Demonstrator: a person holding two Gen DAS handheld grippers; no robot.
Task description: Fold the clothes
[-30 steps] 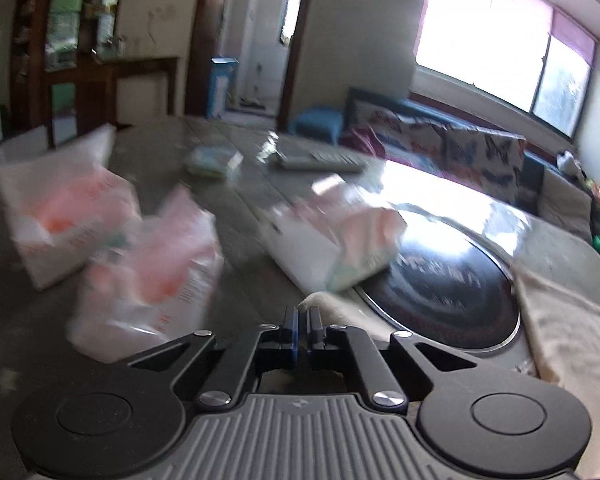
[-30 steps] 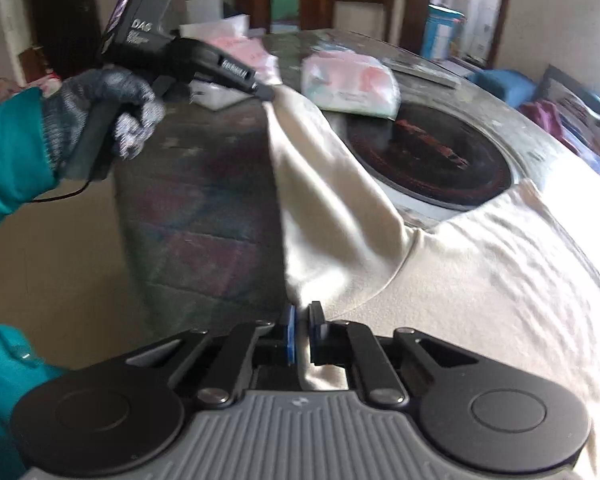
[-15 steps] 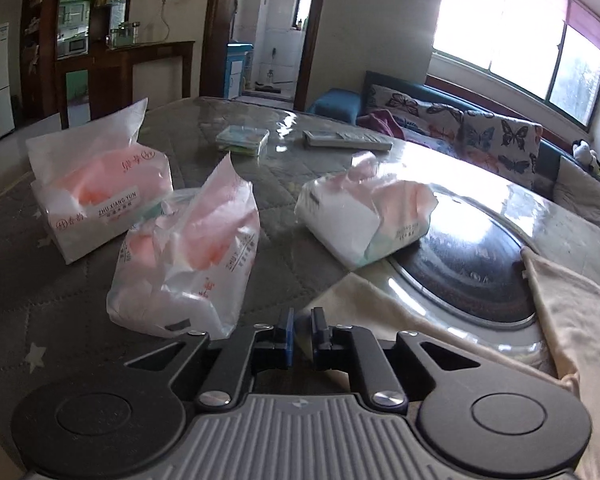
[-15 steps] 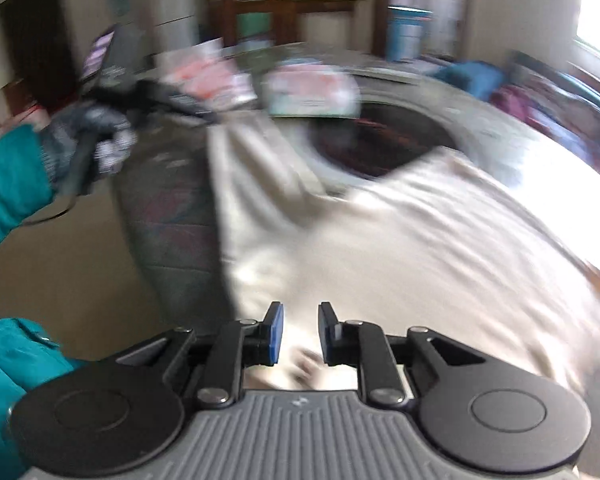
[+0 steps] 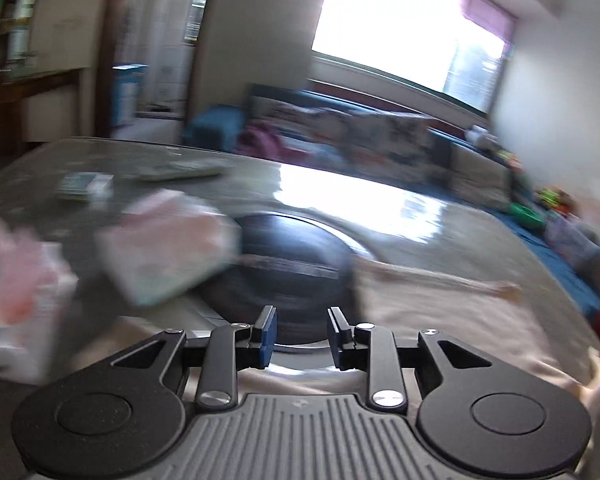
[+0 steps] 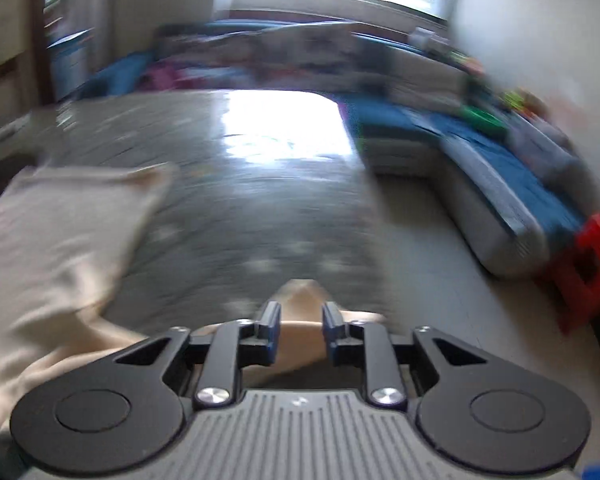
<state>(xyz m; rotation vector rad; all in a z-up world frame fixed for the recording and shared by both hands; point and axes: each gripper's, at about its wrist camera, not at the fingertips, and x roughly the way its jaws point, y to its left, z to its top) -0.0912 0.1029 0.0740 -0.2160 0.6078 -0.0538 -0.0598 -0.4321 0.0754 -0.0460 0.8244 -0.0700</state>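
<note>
A cream garment point(image 5: 440, 308) lies spread on the grey round table point(image 5: 440, 216). In the right wrist view it point(image 6: 56, 248) fills the left side, and a cream tip of it point(image 6: 300, 304) shows between my right fingers. My left gripper point(image 5: 302, 330) is open and empty, above the garment's edge near the dark round centre plate point(image 5: 292, 260). My right gripper point(image 6: 299, 326) is open over the cream tip, with the jaws apart on either side of it. Both views are blurred by motion.
Pink and white tissue packs point(image 5: 168, 248) lie left of the centre plate, with another point(image 5: 16, 292) at the far left. A remote point(image 5: 180, 170) and a small packet point(image 5: 84, 184) lie further back. A blue sofa point(image 6: 500, 168) and a red stool point(image 6: 588, 264) stand past the table's right edge point(image 6: 380, 264).
Both grippers opened and let go of the garment. Both swung to the right: the left now faces the centre plate and window, the right faces the sofa.
</note>
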